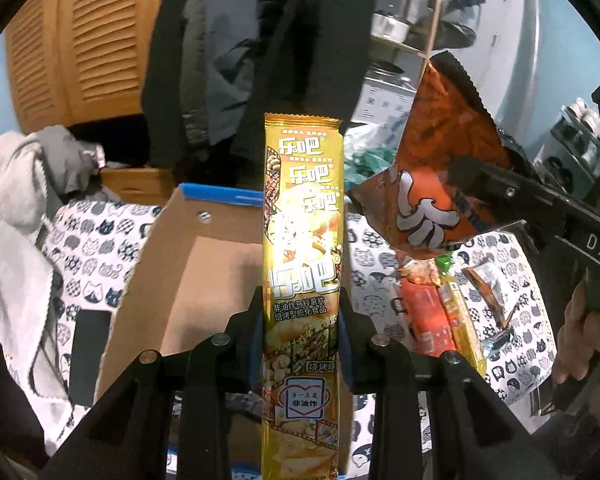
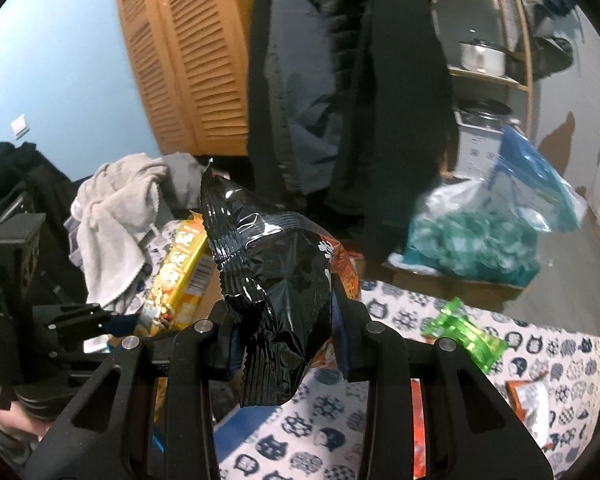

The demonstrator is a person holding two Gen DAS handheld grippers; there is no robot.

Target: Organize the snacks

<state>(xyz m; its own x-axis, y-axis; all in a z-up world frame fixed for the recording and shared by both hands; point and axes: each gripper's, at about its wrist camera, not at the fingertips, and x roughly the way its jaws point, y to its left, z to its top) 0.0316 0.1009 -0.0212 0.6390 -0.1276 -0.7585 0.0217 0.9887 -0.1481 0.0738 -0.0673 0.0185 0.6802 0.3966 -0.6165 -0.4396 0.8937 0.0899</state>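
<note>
A long, narrow, glossy gold foil packet of potato crisps [image 1: 302, 280] with crimped ends stands upright between the fingers of the left gripper [image 1: 302, 316], which pinch it from both sides around its lower half. It hangs in the air above an open brown cardboard box [image 1: 204, 280] with a blue-edged flap. The right gripper [image 2: 284, 320] clamps a crinkled snack bag, shiny black on the back and orange on the front [image 2: 272, 280], its serrated top pointing up; in the left wrist view that bag floats just beside the gold packet, orange face showing. Both packets are held off the surface.

Below lies a white cloth printed with dark cat faces [image 2: 420, 320], carrying a loose cluster of small orange and yellow wrapped snacks [image 1: 440, 312] and a translucent green plastic packet [image 2: 466, 334]. A rumpled grey towel [image 2: 116, 216] is heaped to one side. Behind hang dark padded jackets [image 2: 340, 100] before a slatted orange wooden cupboard [image 2: 188, 60].
</note>
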